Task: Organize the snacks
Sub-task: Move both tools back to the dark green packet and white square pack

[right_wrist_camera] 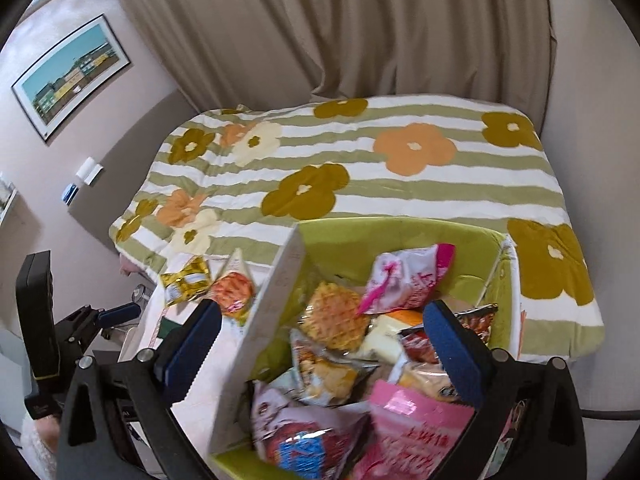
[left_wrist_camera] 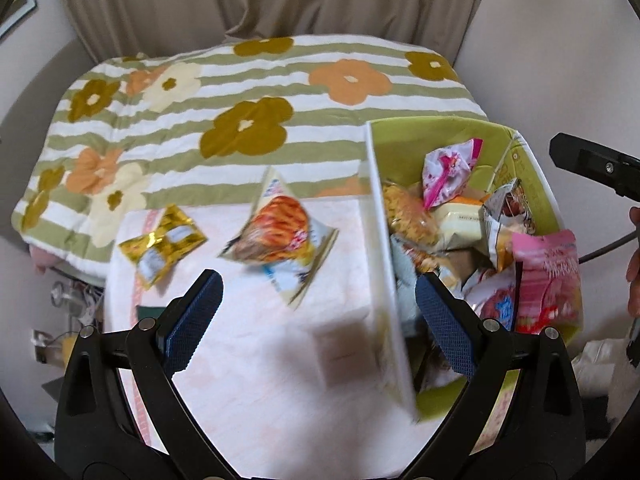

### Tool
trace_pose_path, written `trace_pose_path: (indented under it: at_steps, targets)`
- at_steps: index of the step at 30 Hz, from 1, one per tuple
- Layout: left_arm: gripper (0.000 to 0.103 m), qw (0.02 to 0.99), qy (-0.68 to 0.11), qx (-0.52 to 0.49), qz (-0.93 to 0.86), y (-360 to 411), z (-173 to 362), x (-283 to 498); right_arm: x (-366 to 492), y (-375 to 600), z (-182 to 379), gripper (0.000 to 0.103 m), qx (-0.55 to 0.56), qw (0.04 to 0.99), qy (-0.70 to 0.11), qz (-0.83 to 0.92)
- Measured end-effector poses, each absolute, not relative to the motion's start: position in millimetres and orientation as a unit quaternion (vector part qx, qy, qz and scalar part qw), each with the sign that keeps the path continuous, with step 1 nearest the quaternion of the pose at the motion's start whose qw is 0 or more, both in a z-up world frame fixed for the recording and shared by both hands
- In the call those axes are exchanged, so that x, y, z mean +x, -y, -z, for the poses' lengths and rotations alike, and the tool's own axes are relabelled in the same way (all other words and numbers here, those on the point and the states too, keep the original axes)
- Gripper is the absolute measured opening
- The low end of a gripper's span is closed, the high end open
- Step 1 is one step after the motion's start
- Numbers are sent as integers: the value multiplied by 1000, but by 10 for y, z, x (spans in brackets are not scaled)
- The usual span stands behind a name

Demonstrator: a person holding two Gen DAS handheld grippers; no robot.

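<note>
A green box (left_wrist_camera: 420,140) with a white flap holds several snack packets; it also shows in the right wrist view (right_wrist_camera: 400,240). On the pale pink cloth (left_wrist_camera: 260,360) left of the box lie a gold packet (left_wrist_camera: 164,240) and an orange-and-white packet (left_wrist_camera: 280,232), seen too from the right wrist as the gold packet (right_wrist_camera: 186,280) and the orange packet (right_wrist_camera: 232,292). My left gripper (left_wrist_camera: 318,312) is open and empty above the cloth, near the box's left wall. My right gripper (right_wrist_camera: 320,344) is open and empty above the box's packets.
A flower-patterned striped quilt (left_wrist_camera: 260,120) covers the bed behind the cloth and box. Curtains (right_wrist_camera: 360,20) hang at the back. A framed picture (right_wrist_camera: 68,76) is on the left wall. Clutter lies on the floor at the lower left (left_wrist_camera: 68,304).
</note>
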State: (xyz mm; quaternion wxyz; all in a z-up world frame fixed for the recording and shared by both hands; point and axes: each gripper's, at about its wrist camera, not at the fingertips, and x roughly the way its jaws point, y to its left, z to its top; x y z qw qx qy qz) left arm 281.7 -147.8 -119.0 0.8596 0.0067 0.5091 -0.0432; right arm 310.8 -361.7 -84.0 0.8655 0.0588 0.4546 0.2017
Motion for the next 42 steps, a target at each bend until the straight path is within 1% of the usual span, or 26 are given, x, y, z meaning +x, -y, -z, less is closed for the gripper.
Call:
trace_pose_path:
  at_steps: [5, 10, 16, 23, 32, 37, 42]
  targets:
    - [96, 867, -497, 17, 42, 1028, 1109, 2617, 2915, 3334, 702, 101, 55, 872, -442, -201]
    - [96, 864, -499, 31, 64, 537, 1191, 2512, 2722, 2882, 697, 101, 46, 879, -436, -186]
    - [96, 850, -513, 50, 114, -95, 1367, 2468, 2525, 2291, 859, 101, 59, 882, -446, -141]
    - [96, 830, -520, 95, 176, -726, 1647, 2515, 2311, 1766, 1094, 101, 80, 886, -449, -81]
    - [96, 777, -542, 179, 266, -869, 2193, 2623, 1982, 1423, 1554, 101, 95, 871, -481, -13]
    - [96, 756, -554, 193, 292, -822, 2504, 2768, 1851, 1342, 1935, 101, 97, 859, -502, 11]
    - [96, 738, -558, 227, 304, -708, 2815, 2897, 1844, 1237, 2354, 101, 58, 856, -512, 33]
